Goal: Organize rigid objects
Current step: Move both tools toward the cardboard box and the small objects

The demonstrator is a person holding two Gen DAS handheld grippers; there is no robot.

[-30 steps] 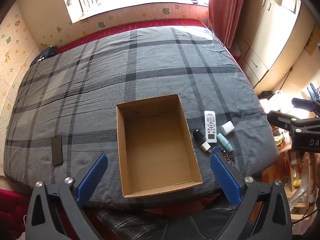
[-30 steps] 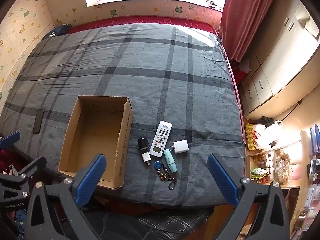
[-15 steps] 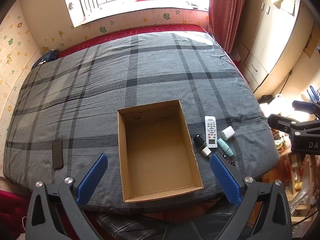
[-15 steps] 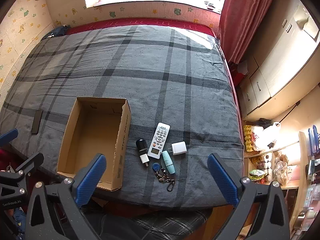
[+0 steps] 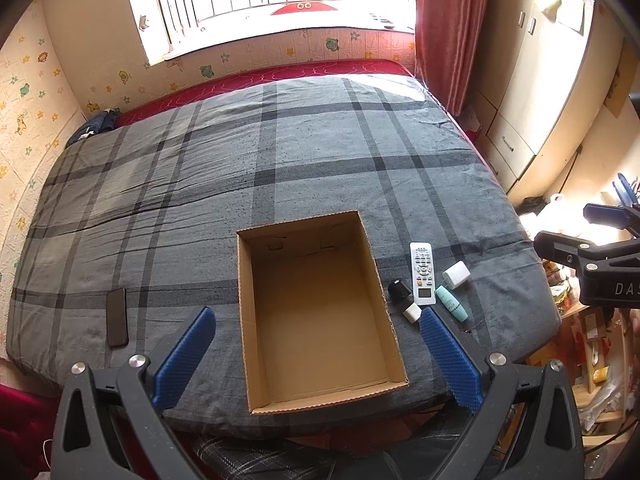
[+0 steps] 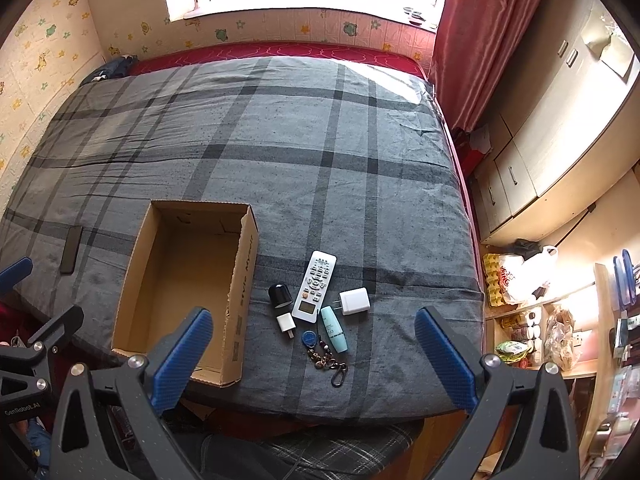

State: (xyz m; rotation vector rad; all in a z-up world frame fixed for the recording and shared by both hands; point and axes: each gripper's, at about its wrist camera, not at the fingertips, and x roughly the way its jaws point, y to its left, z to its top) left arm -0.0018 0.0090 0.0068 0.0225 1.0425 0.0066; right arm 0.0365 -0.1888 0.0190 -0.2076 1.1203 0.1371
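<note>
An open, empty cardboard box [image 5: 316,394] [image 6: 244,292] sits on the grey plaid bed near its front edge. Right of it lie a white remote [image 5: 422,279] [image 6: 314,286], a white charger [image 5: 455,275] [image 6: 354,301], a black cylinder [image 5: 399,291] [image 6: 279,295], a small white plug [image 5: 411,313] [image 6: 286,324], a teal tube [image 5: 451,303] [image 6: 333,329] and a keychain [image 6: 322,353]. My left gripper [image 5: 316,320] is open, high above the box. My right gripper [image 6: 314,320] is open, high above the small items.
A dark phone [image 5: 117,311] [image 6: 71,249] lies on the bed at the left. Cabinets [image 6: 560,128] and a red curtain [image 6: 480,28] stand at the right, with cluttered shelves [image 6: 560,320] by the bed's corner. A window is behind the bed.
Both grippers have risen and pulled back a little, so the bed and box look smaller and lower in view. Nothing on the bed has moved.
</note>
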